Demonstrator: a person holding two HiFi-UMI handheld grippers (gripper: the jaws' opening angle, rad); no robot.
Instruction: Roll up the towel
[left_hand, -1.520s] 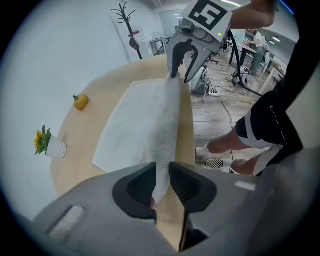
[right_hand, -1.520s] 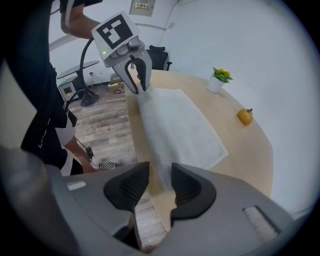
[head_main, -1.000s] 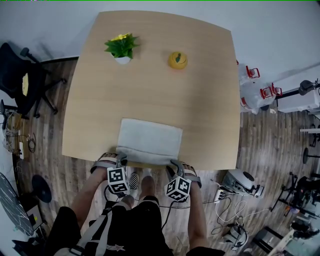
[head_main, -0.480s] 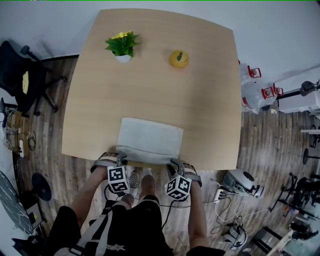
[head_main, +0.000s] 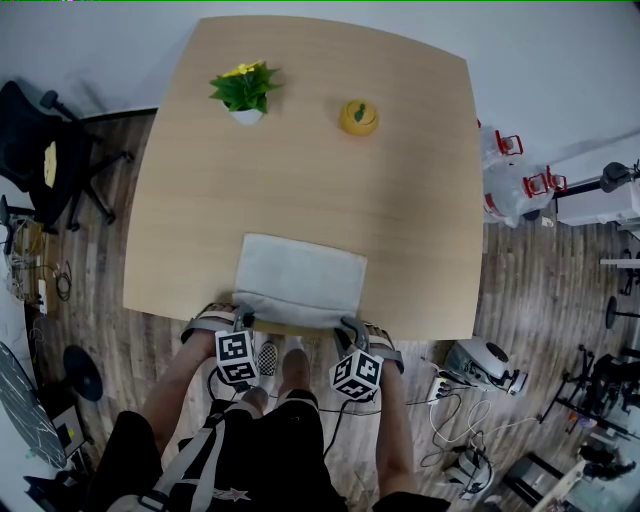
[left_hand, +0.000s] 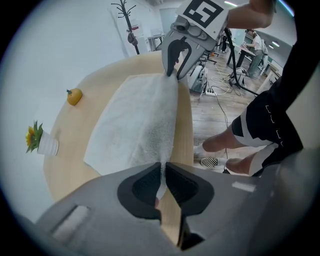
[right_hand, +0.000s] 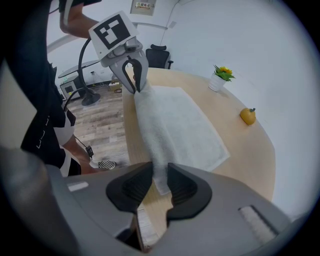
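The towel (head_main: 300, 275) lies flat at the worktop's (head_main: 310, 170) near edge. The left gripper's (left_hand: 162, 170) fingers (left_hand: 142, 187), just closing, pinch its hem almost shut. The right gripper's (right_hand: 160, 175) fingers (right_hand: 186, 187), also closing, clamp a thicker bunch, probably to start rolling away from that edge.

1. We find no word, number or brand that can be read in any view.
2. The left cube (head_main: 236, 358), on the left claw (head_main: 243, 319), carries only black-and-white square patterns, not letters.
3. The right cube (head_main: 356, 374), on the right claw (head_main: 348, 326), shows the same kind of pattern.
4. We see a wall plaque (right_hand: 143, 6) in the right gripper view; its print is too small to read.
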